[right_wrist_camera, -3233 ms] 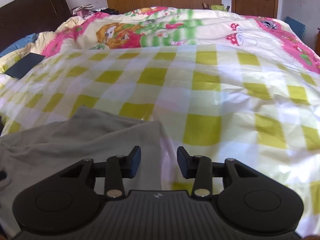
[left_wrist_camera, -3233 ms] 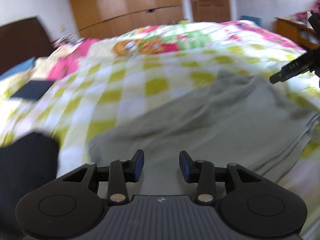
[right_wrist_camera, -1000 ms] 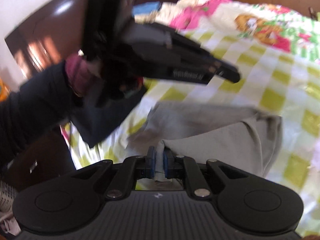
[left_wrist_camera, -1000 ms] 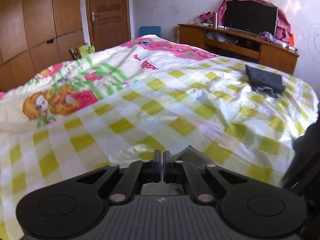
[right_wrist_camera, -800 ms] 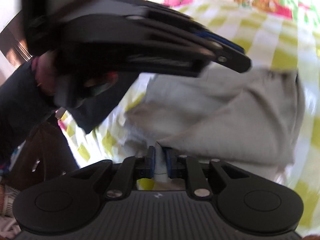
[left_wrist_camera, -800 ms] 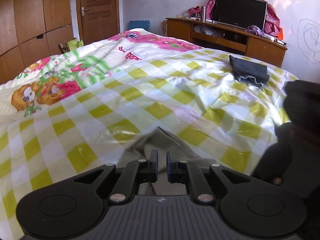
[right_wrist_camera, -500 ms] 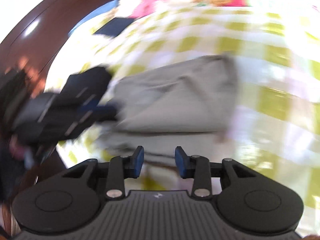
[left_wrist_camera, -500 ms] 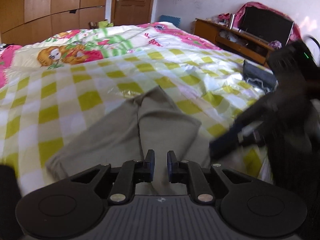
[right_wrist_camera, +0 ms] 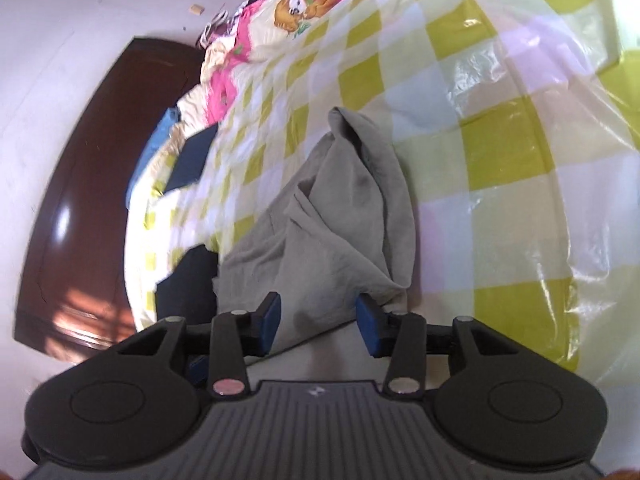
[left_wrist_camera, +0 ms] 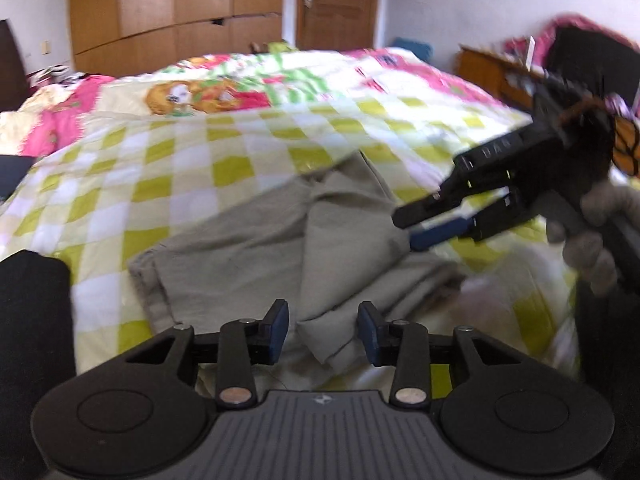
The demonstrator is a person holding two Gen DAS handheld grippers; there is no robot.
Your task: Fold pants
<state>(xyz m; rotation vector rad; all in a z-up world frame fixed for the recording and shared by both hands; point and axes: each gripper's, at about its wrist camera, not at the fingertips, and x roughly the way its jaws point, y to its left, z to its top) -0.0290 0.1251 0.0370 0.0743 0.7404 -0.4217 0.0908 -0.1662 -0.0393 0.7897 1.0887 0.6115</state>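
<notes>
The grey pants [left_wrist_camera: 256, 248] lie in a loose, creased fold on the yellow-checked bedspread [left_wrist_camera: 180, 184]. My left gripper [left_wrist_camera: 322, 334] hovers at their near edge. Its jaws are opening, and a folded corner of cloth sits between the blue pads without touching them. My right gripper [left_wrist_camera: 416, 226] reaches in from the right, held by a gloved hand [left_wrist_camera: 588, 240], with its tips over the pants' right edge. In the right wrist view the picture is rolled. There the right gripper [right_wrist_camera: 318, 322] is opening low over the pants [right_wrist_camera: 340, 220], and its pads are not pressing on the cloth.
A dark headboard [right_wrist_camera: 80, 200] and a dark folded item [right_wrist_camera: 192, 160] lie at the bed's head. Wardrobes [left_wrist_camera: 176, 8], a door [left_wrist_camera: 336, 4] and a wooden dresser [left_wrist_camera: 496, 68] stand beyond the bed. Dark clothing [left_wrist_camera: 32, 320] fills the near left.
Both grippers were shut on the grey cloth a second ago; both have let go and widened. The pants have dropped onto the bed in a fold, and the right wrist view has rolled.
</notes>
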